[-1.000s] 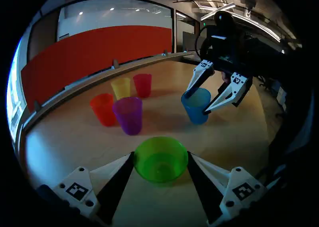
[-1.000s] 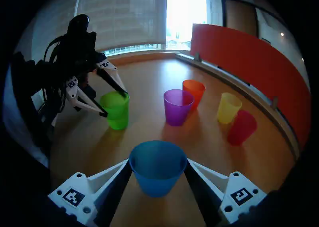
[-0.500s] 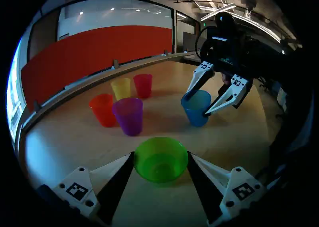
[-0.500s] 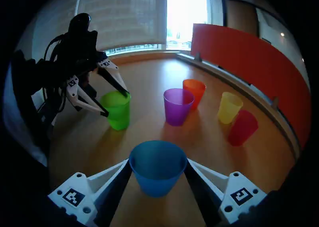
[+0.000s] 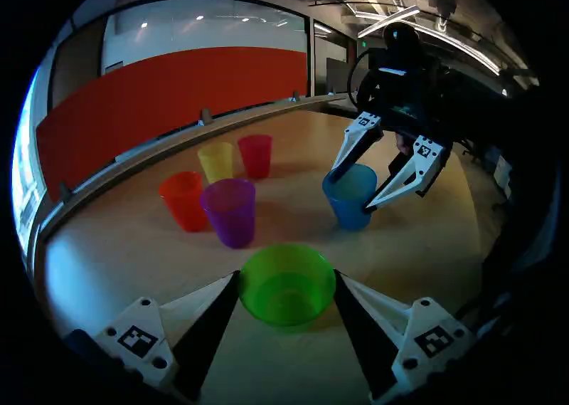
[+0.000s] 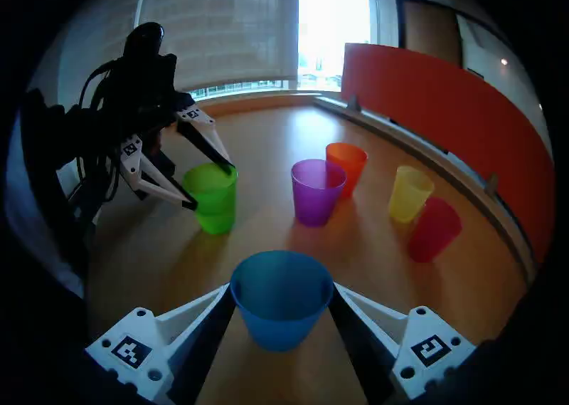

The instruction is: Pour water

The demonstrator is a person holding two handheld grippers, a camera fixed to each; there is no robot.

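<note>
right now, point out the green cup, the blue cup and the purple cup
green cup (image 5: 286, 295), left gripper view, inner wall below the rim
blue cup (image 6: 282, 323), right gripper view, outer front wall
purple cup (image 6: 314, 202), right gripper view, outer side wall

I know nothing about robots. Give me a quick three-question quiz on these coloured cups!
1. True or false: the left gripper is shut on the translucent green plastic cup.
2. What does the right gripper hold? A a white mug, B the blue plastic cup, C a glass bottle.
3. How many cups stand ungripped on the wooden table?
Key: 1 true; 2 B; 3 four: orange cup, purple cup, yellow cup, red cup.
</note>
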